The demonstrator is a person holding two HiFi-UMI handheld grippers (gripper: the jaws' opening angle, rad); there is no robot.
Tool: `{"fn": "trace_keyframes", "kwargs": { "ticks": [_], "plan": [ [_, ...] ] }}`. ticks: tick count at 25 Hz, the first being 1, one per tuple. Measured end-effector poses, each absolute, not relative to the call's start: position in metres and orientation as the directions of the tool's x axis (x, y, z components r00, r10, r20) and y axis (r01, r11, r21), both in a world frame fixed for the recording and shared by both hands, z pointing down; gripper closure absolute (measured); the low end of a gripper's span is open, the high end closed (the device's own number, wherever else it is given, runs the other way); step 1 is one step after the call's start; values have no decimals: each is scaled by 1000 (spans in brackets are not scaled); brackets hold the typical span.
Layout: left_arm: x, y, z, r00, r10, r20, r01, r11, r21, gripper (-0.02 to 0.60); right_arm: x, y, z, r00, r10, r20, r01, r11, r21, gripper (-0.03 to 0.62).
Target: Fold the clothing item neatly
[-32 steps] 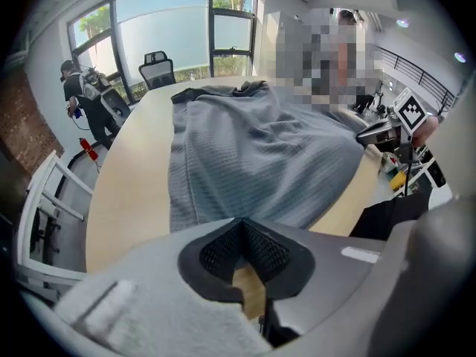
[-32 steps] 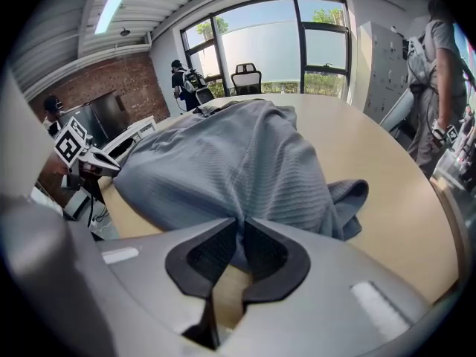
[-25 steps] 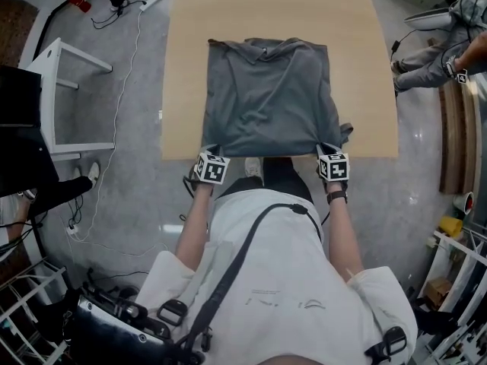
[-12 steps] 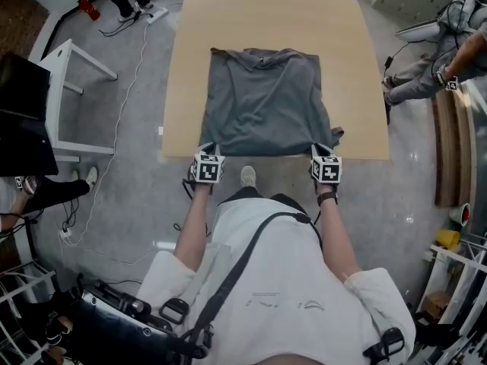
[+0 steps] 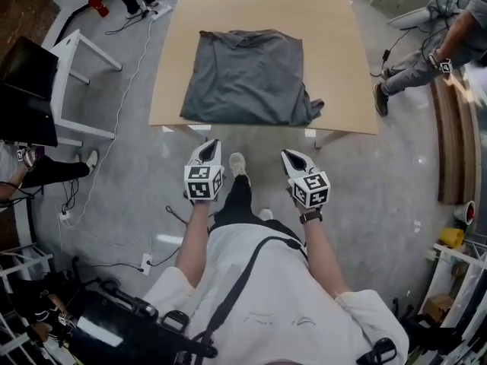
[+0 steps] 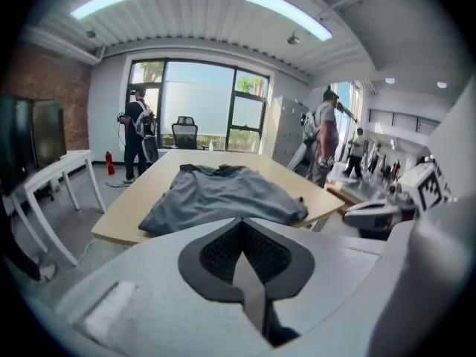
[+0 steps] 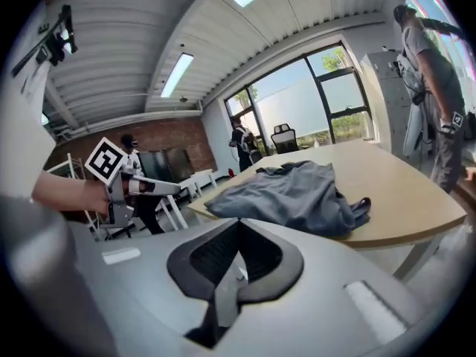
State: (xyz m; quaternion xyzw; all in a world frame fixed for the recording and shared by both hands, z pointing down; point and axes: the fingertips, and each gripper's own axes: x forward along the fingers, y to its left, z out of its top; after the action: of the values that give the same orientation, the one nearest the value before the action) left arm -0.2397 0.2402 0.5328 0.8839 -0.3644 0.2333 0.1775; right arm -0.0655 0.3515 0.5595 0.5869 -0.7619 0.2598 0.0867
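Lying alone on the one pale wooden worktop [image 5: 335, 52], a single grey clothing item [image 5: 247, 78] fills the upper middle of the head view. It is gathered into a rough square, its lower edge close to the worktop's near rim, with one small lump of cloth sticking out at its lower right corner.

Two grippers show below that rim, over the grey floor and well apart from the cloth. The left gripper [image 5: 208, 146] sits left of centre and the right gripper [image 5: 292, 157] right of centre. Each carries one cube with square markers, and each is held by one of the wearer's hands. In the left gripper view its jaws are clenched together with nothing between them, and the garment lies beyond them on the worktop. The right gripper view shows the same: jaws pressed together and empty, the garment ahead.

One white side table [image 5: 76, 59] stands at the upper left. Three other people appear at the frame's edges.
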Motion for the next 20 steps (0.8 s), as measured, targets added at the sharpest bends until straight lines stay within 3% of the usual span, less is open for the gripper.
{"fn": "trace_keyframes", "kwargs": {
  "ticks": [4, 13, 17, 20],
  "plan": [
    [-227, 294, 476, 676, -579, 456, -714, -669, 207, 578, -89, 380, 516, -354, -860, 368, -920, 251, -301, 588],
    [-216, 336, 390, 725, -641, 251, -682, -718, 137, 578, -105, 392, 400, -290, -927, 239, -951, 252, -178, 588],
    [-210, 356, 342, 751, -648, 125, -653, -757, -1, 578, -111, 400, 372, -275, -942, 194, -958, 252, -135, 588],
    [-229, 360, 334, 731, -671, 121, -678, -734, 28, 578, -132, 399, 360, -279, -945, 170, -958, 264, -109, 588]
  ]
}}
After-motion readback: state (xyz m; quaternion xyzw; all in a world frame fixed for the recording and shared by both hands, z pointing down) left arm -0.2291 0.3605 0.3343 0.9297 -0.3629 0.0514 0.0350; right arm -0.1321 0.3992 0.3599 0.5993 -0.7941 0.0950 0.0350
